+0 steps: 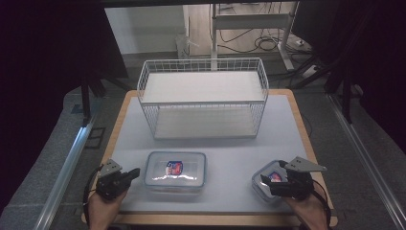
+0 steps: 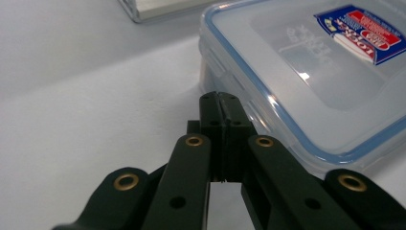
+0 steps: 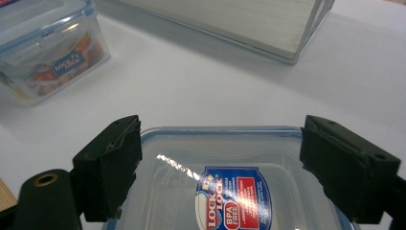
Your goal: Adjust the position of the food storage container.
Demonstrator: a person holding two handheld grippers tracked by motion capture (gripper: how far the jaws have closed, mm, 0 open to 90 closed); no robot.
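Observation:
A large clear lidded container (image 1: 175,171) with a blue seal and a label lies on the pale mat near the front. My left gripper (image 1: 136,171) rests just left of it, jaws shut with nothing between them; in the left gripper view the closed tips (image 2: 220,103) point at that container's (image 2: 311,72) near wall. A smaller container of the same kind (image 1: 261,175) sits at the front right. My right gripper (image 1: 273,175) straddles it, and in the right gripper view its black pads (image 3: 107,167) sit against the two sides of the lid (image 3: 230,191).
A white wire two-level rack (image 1: 203,96) stands at the back middle of the mat (image 1: 230,148), its open side facing the front. The wooden table edge (image 1: 306,139) runs round the mat. The large container (image 3: 43,52) appears at the upper left of the right gripper view.

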